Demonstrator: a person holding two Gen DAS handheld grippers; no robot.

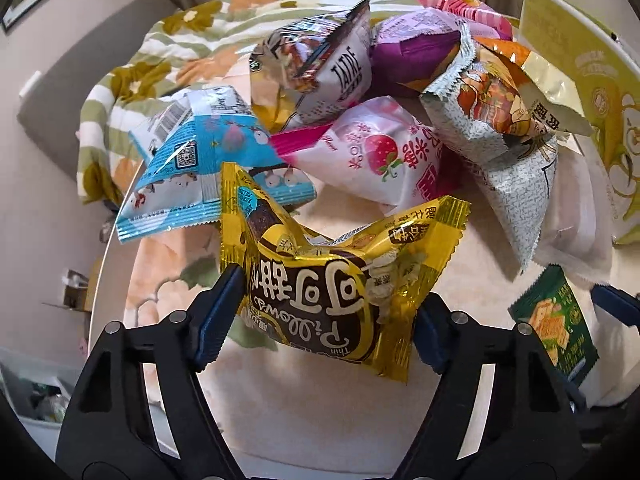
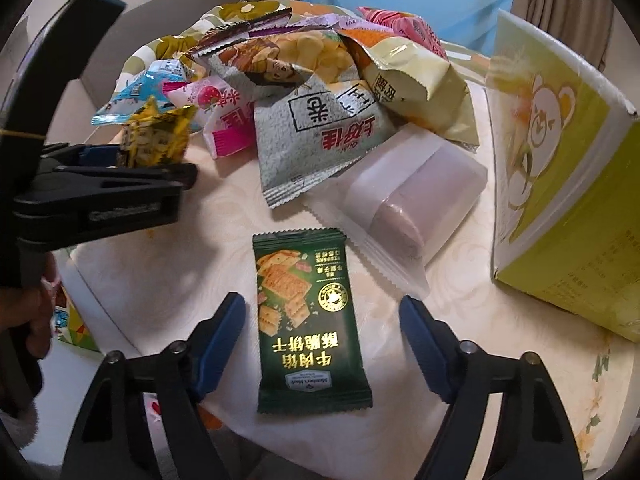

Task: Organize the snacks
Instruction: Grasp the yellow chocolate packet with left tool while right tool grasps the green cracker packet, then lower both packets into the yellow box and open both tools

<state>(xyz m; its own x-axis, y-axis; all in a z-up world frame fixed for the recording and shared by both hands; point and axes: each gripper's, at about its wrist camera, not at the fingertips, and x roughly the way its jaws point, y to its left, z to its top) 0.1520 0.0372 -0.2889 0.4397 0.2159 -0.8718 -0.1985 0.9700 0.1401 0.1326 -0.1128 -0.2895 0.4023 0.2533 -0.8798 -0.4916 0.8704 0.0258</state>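
My left gripper (image 1: 328, 312) is shut on a yellow Pillows snack packet (image 1: 340, 276) and holds it above the table; it also shows in the right wrist view (image 2: 154, 138) at the left. My right gripper (image 2: 322, 336) is open, its fingers on either side of a dark green cracker packet (image 2: 304, 316) that lies flat on the table. That packet shows at the lower right of the left wrist view (image 1: 556, 320). A heap of snack packets (image 2: 312, 92) lies behind.
A yellow-green cardboard box (image 2: 568, 184) stands at the right. A clear plastic pack (image 2: 412, 196) lies beside it. A blue packet (image 1: 200, 160) and a pink strawberry packet (image 1: 372, 152) lie in the heap. The round table's edge (image 1: 108, 240) runs at the left.
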